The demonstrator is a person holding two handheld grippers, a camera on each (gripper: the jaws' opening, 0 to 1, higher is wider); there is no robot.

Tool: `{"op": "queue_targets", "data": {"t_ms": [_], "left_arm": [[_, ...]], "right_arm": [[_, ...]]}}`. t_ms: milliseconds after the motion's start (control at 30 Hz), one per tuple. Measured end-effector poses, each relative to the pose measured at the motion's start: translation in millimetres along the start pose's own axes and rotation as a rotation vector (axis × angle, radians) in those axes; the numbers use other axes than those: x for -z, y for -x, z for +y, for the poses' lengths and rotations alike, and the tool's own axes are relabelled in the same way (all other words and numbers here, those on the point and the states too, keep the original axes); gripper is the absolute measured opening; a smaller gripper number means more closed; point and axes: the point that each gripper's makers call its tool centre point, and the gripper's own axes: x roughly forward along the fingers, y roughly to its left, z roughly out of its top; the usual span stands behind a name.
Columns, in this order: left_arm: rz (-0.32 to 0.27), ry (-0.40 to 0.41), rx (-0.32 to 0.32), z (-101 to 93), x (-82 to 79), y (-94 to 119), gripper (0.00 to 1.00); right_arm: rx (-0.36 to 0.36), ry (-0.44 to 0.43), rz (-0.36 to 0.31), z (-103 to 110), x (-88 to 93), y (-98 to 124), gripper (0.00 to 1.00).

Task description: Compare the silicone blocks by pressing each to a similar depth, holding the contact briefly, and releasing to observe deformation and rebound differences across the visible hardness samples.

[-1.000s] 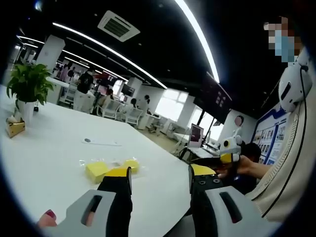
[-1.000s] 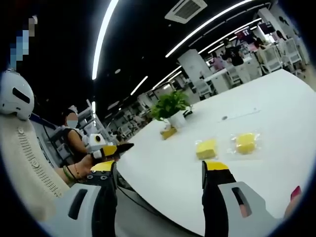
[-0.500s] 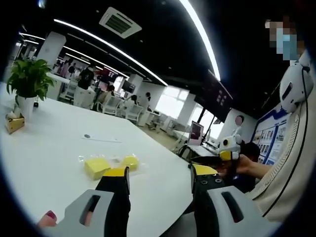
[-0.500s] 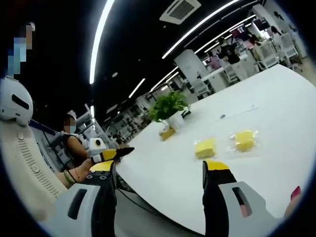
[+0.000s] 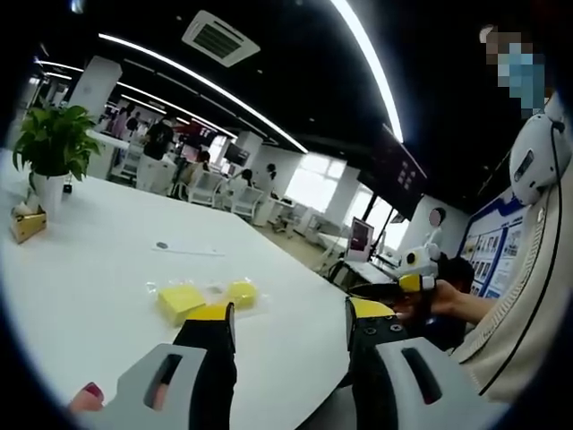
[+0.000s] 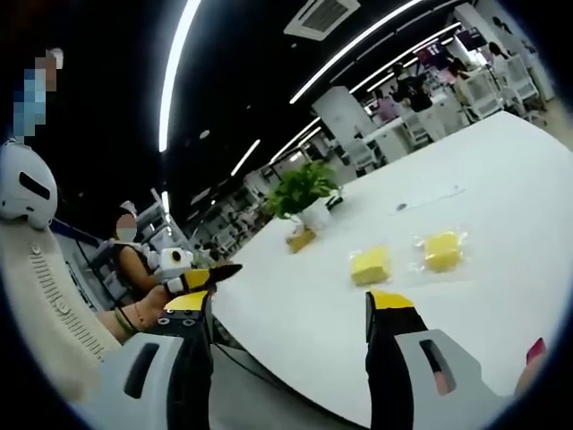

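Two yellow silicone blocks lie side by side on a white table [image 5: 89,287], each on a clear wrapper. In the left gripper view the larger block [image 5: 181,301] is just beyond my left jaw and the smaller block [image 5: 242,292] is to its right. My left gripper [image 5: 290,315] is open, held above the table's near edge with nothing between its jaws. In the right gripper view the same blocks appear as one block [image 6: 370,264] and another [image 6: 442,250] further right. My right gripper [image 6: 289,303] is open and empty, short of the table [image 6: 501,206].
A potted plant [image 5: 50,152] and a small yellow-brown box [image 5: 27,227] stand at the table's far end. A thin white strip with a dark dot [image 5: 183,248] lies beyond the blocks. The other gripper [image 5: 414,273] shows at right; a seated person [image 6: 134,255] is behind.
Both views have shifted slightly with my hands. The blocks have not moved on the table and both grippers stay open.
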Motion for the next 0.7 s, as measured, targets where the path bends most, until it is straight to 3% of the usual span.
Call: {"op": "queue_targets", "data": {"t_ms": [467,567,700], "left_arm": [[0.01,0.053,-0.063,38.2,-3.0,-20,0.58],[0.001,0.106,-0.081,53.5,-5.1,-26,0.64],[-0.013,0.137,-0.124,78.9,-8.2,-36,0.63]], "right_arm": [[0.022,-0.014,0.002,-23,-9.7,-7,0.64],[0.024,-0.015,0.007,-28,-11.6,-10,0.63],[0.026,-0.022,0.017,-36,-12.8,-15,0.63]]}}
